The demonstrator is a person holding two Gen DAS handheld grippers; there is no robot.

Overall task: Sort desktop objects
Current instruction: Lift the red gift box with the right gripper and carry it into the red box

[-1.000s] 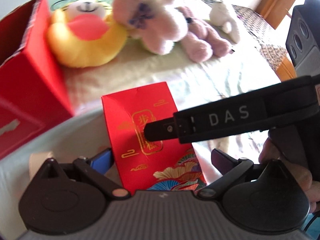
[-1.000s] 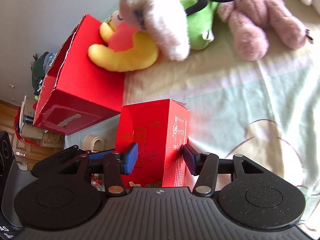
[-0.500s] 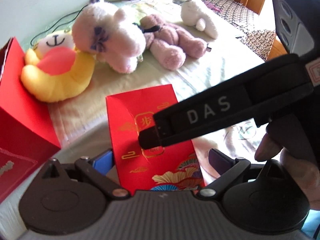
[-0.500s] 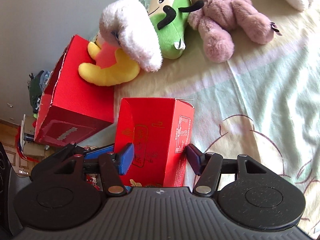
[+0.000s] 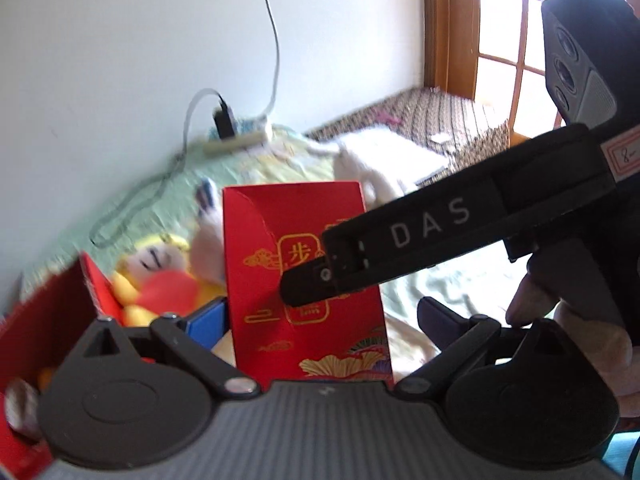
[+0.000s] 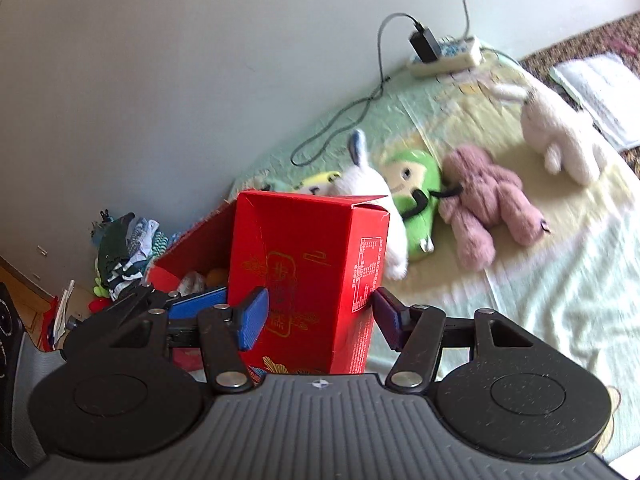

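A small red box with gold print is held upright between the pads of my right gripper, lifted above the bed. It also shows in the left wrist view, between the wide-apart fingers of my left gripper; whether they touch it I cannot tell. The right gripper's black finger crosses in front of it there. A large open red box stands at the left with small items inside.
Plush toys lie on the pale green sheet: a yellow one, a white one, a green one, a mauve bear and a white rabbit. A power strip with cables lies by the wall.
Both grippers and the small red box have risen and tilted up, so the wall and power strip have come into view. The large red box now shows its open top.
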